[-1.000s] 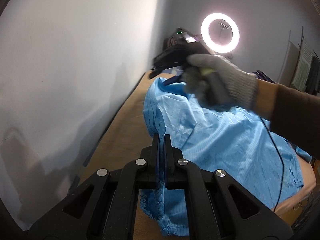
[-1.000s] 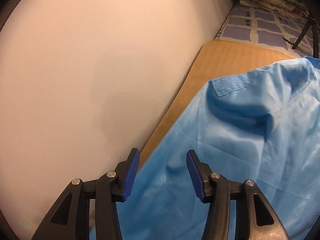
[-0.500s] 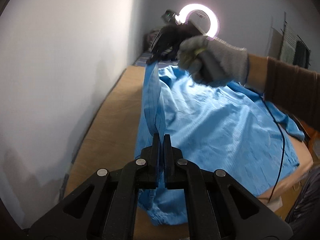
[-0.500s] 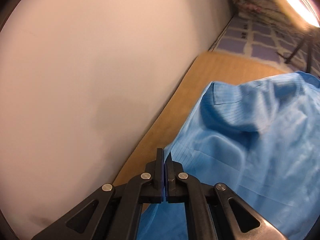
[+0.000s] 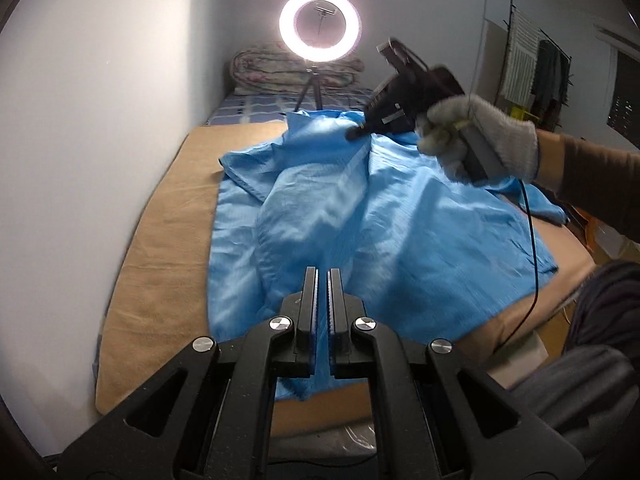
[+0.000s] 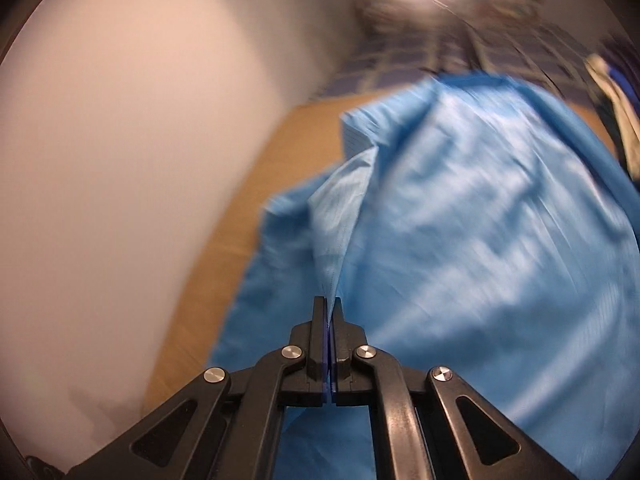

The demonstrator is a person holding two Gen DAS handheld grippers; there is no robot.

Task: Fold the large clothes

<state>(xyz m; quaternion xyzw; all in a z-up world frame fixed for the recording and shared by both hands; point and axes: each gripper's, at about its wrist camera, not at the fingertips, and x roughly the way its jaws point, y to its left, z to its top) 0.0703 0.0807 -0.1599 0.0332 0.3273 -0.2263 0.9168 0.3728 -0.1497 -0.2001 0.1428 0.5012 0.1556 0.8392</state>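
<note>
A large light-blue garment [image 5: 360, 216] lies rumpled on a tan-covered bed [image 5: 160, 240]. My left gripper [image 5: 322, 276] is shut on the garment's near edge and holds it low at the bed's front. My right gripper [image 5: 354, 133], held by a grey-gloved hand [image 5: 480, 140], is shut on the garment's far part and lifts a ridge of cloth. In the right wrist view the right gripper [image 6: 328, 304] pinches a fold of the blue garment [image 6: 460, 220], which stretches away from its tips.
A white wall [image 5: 100, 120] runs along the bed's left side. A lit ring light [image 5: 320, 22] on a small tripod stands at the far end, with a rolled quilt [image 5: 264, 68] behind it. A black cable [image 5: 532, 248] hangs from the right gripper. A clothes rack [image 5: 536, 68] stands at the right.
My right gripper closed on the garment, then carried it right, away from the wall. My left gripper stayed shut on the cloth and swung right too. The garment now lies spread wider.
</note>
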